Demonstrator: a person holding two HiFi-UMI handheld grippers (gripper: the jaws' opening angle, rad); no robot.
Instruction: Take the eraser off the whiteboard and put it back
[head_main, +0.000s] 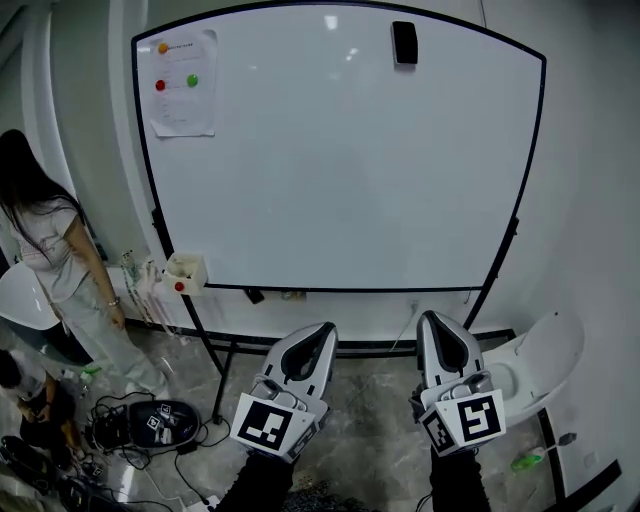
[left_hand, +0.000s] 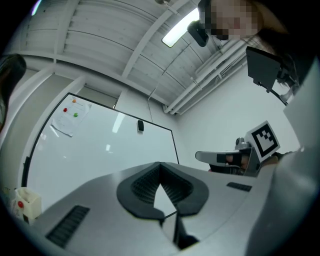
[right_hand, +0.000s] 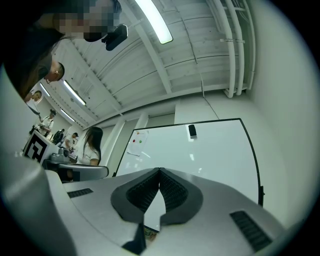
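Observation:
A black eraser (head_main: 404, 43) sticks near the top edge of the whiteboard (head_main: 330, 160), right of centre. It also shows small on the board as the eraser (left_hand: 140, 126) in the left gripper view and the eraser (right_hand: 192, 131) in the right gripper view. My left gripper (head_main: 322, 331) and right gripper (head_main: 433, 322) hang side by side below the board's lower edge, well short of it. Both point up toward the board. Each has its jaw tips pressed together with nothing between them. The left gripper (left_hand: 159, 164) and right gripper (right_hand: 160, 170) look the same in their own views.
A sheet of paper (head_main: 182, 82) with coloured magnets is at the board's top left. A small white box (head_main: 185, 271) hangs at the lower left corner. A person (head_main: 50, 250) stands at the left. Cables and gear (head_main: 150, 425) lie on the floor. A white chair (head_main: 540, 355) stands at the right.

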